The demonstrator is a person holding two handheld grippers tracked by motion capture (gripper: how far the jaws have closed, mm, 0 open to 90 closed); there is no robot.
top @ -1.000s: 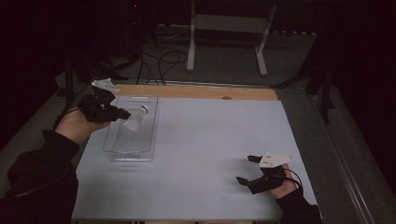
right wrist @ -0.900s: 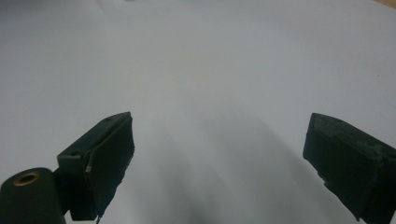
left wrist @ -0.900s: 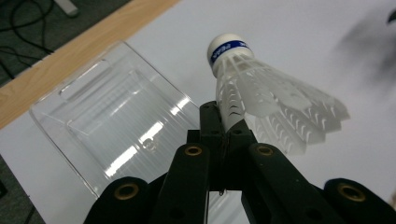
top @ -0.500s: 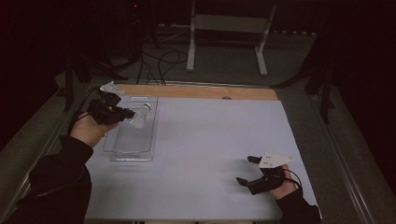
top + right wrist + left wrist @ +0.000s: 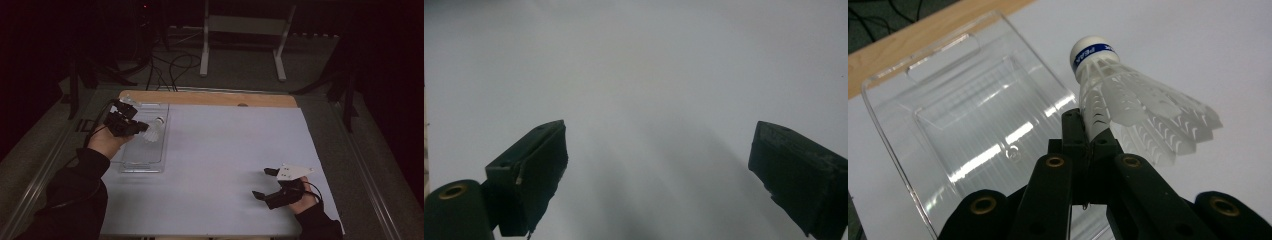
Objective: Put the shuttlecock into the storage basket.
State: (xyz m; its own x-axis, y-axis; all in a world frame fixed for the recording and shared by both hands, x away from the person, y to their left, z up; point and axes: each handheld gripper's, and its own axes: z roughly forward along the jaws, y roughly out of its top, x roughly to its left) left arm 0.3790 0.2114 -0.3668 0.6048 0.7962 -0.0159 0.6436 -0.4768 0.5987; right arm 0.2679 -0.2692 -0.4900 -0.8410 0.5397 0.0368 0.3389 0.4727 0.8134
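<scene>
My right gripper (image 5: 267, 184) rests near the counter's front right corner, jaws spread wide with nothing between them, over the bare white sheet (image 5: 240, 165) that covers the counter. Farther back, by the left edge, my left gripper (image 5: 141, 127) is clamped on a white plastic shuttlecock (image 5: 154, 131), which hangs just above the clear plastic tray (image 5: 141, 167), cork pointing away from me.

The risk I judge from here: I pinch only a thin rib of the skirt, so the shuttlecock could twist or slip out and bounce off the tray's slick ribbed floor onto the sheet. Letting go too high would cause the same.

The left gripper view shows that narrow bite on the skirt (image 5: 1096, 120) and the blue band around the cork (image 5: 1091, 51); the high view instead shows the wooden back edge (image 5: 210, 98) beyond.
</scene>
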